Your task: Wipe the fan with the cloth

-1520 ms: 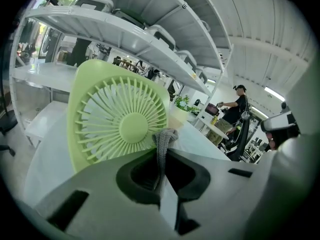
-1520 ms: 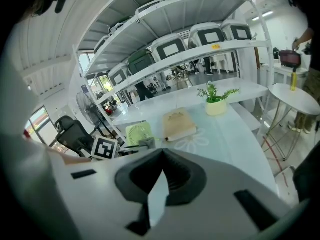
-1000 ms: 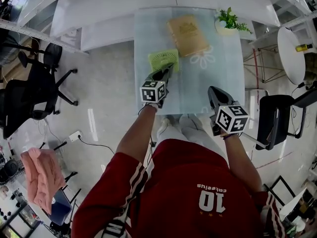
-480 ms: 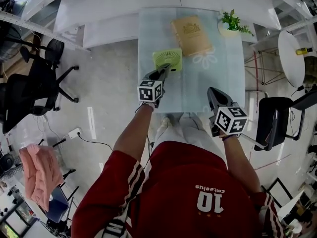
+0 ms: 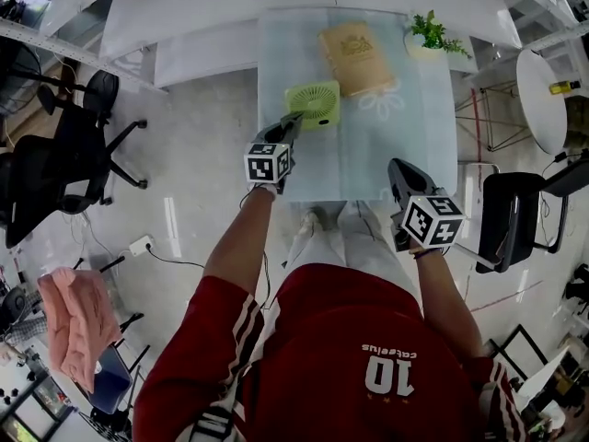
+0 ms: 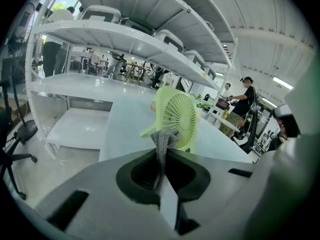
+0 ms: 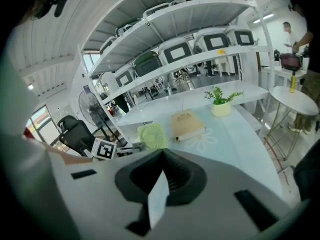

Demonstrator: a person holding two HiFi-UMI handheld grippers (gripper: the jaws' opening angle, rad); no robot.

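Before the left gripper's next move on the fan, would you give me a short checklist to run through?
1. Grey cloth pinched in the left gripper's fingers: ok.
2. Fan standing on the table: ok.
3. Cloth in contact with the fan: cannot tell; they overlap in the left gripper view.
4. Right gripper steadying the fan: not ok; it is shut, empty and well away from it.
5. Book clear of the fan's near face: ok.

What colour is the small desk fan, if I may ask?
Light green fan, clearest in the left gripper view.
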